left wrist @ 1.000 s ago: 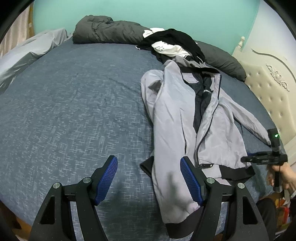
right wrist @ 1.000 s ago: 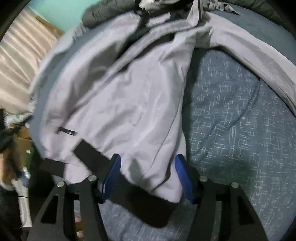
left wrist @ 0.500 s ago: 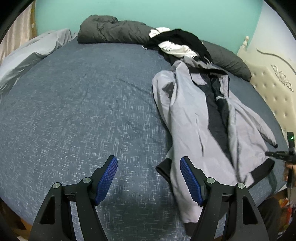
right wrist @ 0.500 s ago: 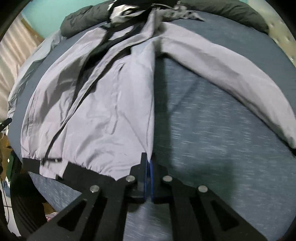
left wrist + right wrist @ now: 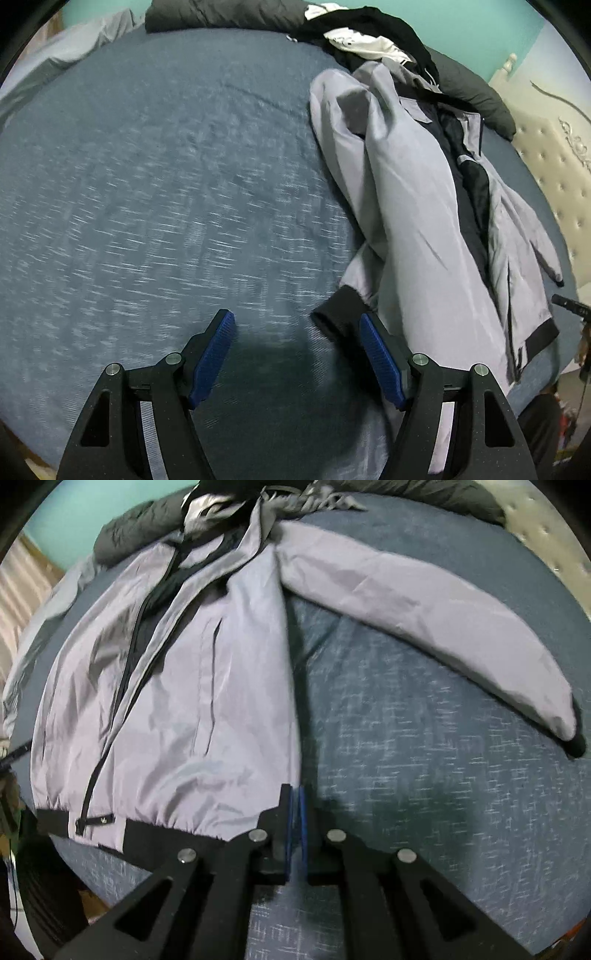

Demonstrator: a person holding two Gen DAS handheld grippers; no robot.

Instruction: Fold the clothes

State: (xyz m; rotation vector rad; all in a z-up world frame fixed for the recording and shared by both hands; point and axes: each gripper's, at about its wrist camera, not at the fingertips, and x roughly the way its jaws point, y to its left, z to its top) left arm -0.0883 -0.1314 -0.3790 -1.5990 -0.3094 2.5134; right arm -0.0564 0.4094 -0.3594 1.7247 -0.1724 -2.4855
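Note:
A light grey zip jacket (image 5: 417, 206) with black hem and cuffs lies on the blue bed (image 5: 147, 184), right of centre in the left wrist view. My left gripper (image 5: 297, 339) is open and empty, low over the bed, its right pad beside the jacket's black cuff (image 5: 334, 314). In the right wrist view the jacket (image 5: 192, 701) is spread flat with one sleeve (image 5: 424, 627) stretched right. My right gripper (image 5: 295, 805) is shut on the jacket's right bottom corner at the hem.
A dark grey duvet (image 5: 221, 14) and a black-and-white clothes pile (image 5: 369, 37) lie along the bed's far edge. A cream tufted headboard (image 5: 554, 166) stands at the right. The bed's front edge is close below both grippers.
My right gripper closed on the jacket's hem corner and pulled the jacket straight. My left gripper shifted left and nearer the bed, staying open; the left view is motion-blurred.

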